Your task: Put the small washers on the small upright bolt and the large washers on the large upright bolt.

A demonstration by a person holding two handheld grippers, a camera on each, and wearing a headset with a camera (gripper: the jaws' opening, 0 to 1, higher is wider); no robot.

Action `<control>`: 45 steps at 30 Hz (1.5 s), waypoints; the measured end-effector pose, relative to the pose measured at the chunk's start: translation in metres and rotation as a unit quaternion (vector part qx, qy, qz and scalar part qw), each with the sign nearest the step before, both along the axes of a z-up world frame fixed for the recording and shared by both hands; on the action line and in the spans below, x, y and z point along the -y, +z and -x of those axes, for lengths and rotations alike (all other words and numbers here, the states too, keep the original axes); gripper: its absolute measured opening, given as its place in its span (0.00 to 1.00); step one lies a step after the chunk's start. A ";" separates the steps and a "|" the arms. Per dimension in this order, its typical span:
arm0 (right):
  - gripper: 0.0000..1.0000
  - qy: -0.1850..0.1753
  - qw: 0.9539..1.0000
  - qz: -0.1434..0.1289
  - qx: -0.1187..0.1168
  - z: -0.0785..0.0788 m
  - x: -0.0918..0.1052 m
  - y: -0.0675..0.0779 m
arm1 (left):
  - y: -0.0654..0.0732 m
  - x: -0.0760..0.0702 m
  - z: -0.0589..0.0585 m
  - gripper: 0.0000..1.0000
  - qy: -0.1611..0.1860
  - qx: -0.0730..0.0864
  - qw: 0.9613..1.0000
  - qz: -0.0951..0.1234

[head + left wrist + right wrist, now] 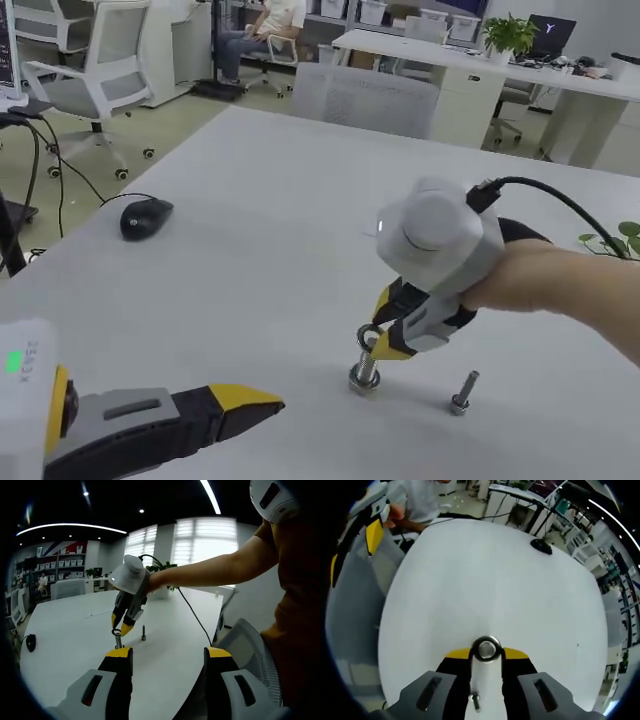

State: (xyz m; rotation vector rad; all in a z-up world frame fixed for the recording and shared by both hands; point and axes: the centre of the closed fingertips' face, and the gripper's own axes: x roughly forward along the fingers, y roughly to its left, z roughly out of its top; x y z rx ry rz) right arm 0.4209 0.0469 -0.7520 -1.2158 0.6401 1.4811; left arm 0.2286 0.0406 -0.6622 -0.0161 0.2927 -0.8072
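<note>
Steel washer (486,641) in R tongs (486,653)

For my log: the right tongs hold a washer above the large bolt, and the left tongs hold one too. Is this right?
Not quite: the left tongs are open and empty, as the left gripper view shows. The right tongs do hold a washer above the large bolt.

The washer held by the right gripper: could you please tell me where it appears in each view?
Head view: washer low, right of centre, just above the large bolt.
Left gripper view: washer left of centre, over the large bolt.
Right gripper view: washer centre, lower half, between the jaws.
Shared landmark: the black mouse.
</note>
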 end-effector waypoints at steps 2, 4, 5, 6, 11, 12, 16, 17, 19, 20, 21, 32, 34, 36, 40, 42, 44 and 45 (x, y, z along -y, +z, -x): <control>0.22 0.000 1.000 0.007 -0.003 0.000 0.001 -0.003 | 0.000 0.000 0.000 0.57 0.001 -0.001 1.000 -0.001; 0.22 0.003 1.000 0.013 -0.004 0.000 0.002 -0.006 | 0.000 -0.001 0.000 0.57 0.003 -0.001 1.000 -0.001; 0.22 0.004 1.000 0.016 -0.002 -0.001 0.003 -0.008 | 0.000 -0.002 0.000 0.57 0.004 -0.001 1.000 0.000; 0.22 0.005 1.000 0.018 0.000 -0.001 0.003 -0.009 | 0.000 -0.002 0.000 0.57 0.006 -0.002 1.000 0.002; 0.22 0.005 1.000 0.024 -0.003 -0.003 0.003 -0.016 | -0.002 -0.003 0.000 0.57 0.007 -0.004 1.000 0.001; 0.23 0.004 1.000 0.024 -0.004 -0.002 0.003 -0.017 | -0.002 -0.002 0.000 0.57 0.007 -0.005 1.000 0.001; 0.23 0.008 1.000 0.020 -0.005 -0.003 -0.001 -0.016 | -0.003 -0.002 -0.001 0.57 0.008 -0.007 1.000 0.002; 0.23 0.006 1.000 0.025 -0.009 -0.003 0.001 -0.019 | -0.004 -0.002 -0.001 0.57 0.007 -0.008 1.000 0.001; 0.23 0.007 1.000 0.026 -0.007 -0.002 0.001 -0.019 | -0.004 -0.002 -0.001 0.57 0.007 -0.008 1.000 0.000; 0.23 0.008 1.000 0.027 -0.007 -0.002 0.001 -0.019 | -0.004 -0.002 -0.001 0.57 0.008 -0.007 1.000 0.002; 0.23 0.014 1.000 0.027 -0.004 -0.002 0.000 -0.019 | -0.003 -0.003 -0.001 0.57 0.010 -0.007 1.000 0.004; 0.23 0.038 0.997 0.059 0.006 -0.001 0.001 -0.033 | -0.004 -0.003 -0.003 0.57 0.011 -0.009 1.000 0.005; 0.23 0.037 0.997 0.064 0.004 -0.003 0.002 -0.039 | -0.004 -0.004 -0.003 0.57 0.011 -0.009 1.000 0.005; 0.23 0.039 0.997 0.064 0.002 -0.003 0.002 -0.042 | -0.005 -0.005 -0.003 0.57 0.012 -0.011 1.000 0.004; 0.23 0.037 0.997 0.066 -0.006 -0.003 0.003 -0.050 | -0.006 -0.007 -0.004 0.57 0.016 -0.011 1.000 0.007; 0.23 0.034 0.997 0.065 -0.007 -0.004 0.002 -0.053 | -0.007 -0.007 -0.005 0.57 0.016 -0.013 1.000 0.005; 0.23 0.031 0.997 0.063 -0.013 -0.004 0.002 -0.055 | -0.007 -0.007 -0.005 0.57 0.016 -0.014 1.000 0.006; 0.24 0.031 0.998 0.060 -0.015 -0.004 0.001 -0.055 | -0.008 -0.007 -0.005 0.57 0.016 -0.015 1.000 0.006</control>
